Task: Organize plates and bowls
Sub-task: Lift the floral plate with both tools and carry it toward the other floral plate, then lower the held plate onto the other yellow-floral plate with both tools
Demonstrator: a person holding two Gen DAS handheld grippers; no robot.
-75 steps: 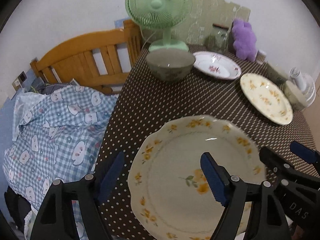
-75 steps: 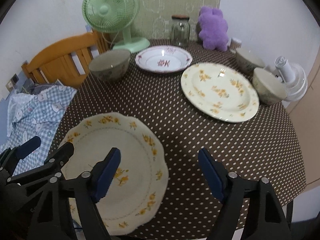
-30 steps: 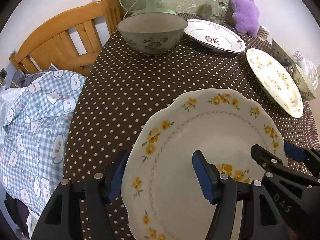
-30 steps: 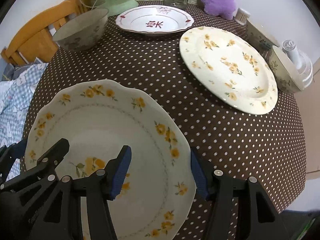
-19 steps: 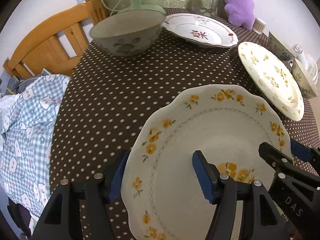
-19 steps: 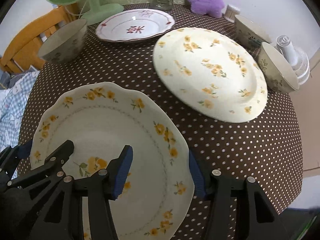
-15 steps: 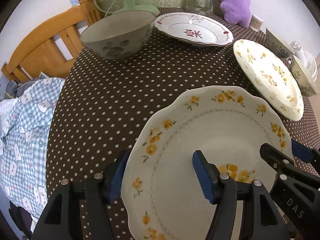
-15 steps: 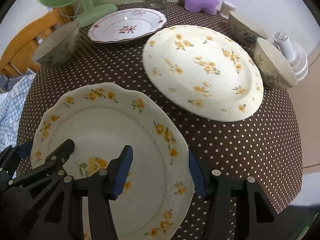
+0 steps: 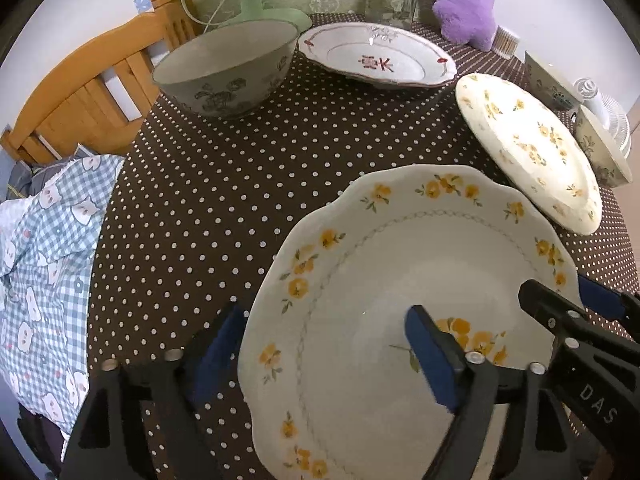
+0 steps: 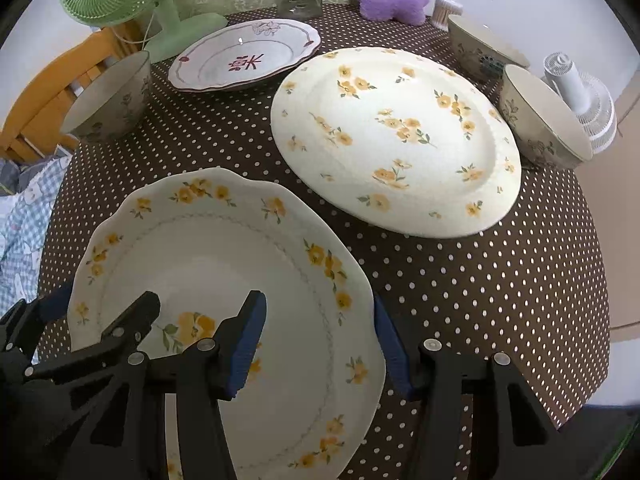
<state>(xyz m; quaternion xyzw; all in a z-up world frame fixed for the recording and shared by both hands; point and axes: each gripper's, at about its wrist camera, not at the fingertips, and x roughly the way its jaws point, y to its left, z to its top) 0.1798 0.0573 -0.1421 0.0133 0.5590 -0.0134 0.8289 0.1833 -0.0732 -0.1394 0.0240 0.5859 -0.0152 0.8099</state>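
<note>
The scalloped plate (image 10: 224, 280) with yellow flowers sits at the near edge of the round table (image 10: 500, 280), just in front of the big round plate (image 10: 396, 140) and apart from it. Both grippers straddle its rim. The right gripper (image 10: 318, 344) has one pad inside the dish and one outside its right edge, seemingly clamped on the rim, though actual contact is hard to confirm. The left gripper (image 9: 324, 344) is opening — the rim still lies between its fingers, but the inner pad stands clear of the porcelain.

The risk, as I judge it: with one side letting go, the plate hangs on a single edge grip. If it is not fully resting on the cloth it could tip or slide off the near edge. Any sideways drag could also knock it against the big round plate.

Beyond that plate stand a red-trimmed dish (image 10: 244, 56), a grey bowl (image 9: 228, 72) to its left and two bowls (image 10: 544, 120) to the right.

Only "DAS" reads, on the right gripper's body in the left wrist view.
</note>
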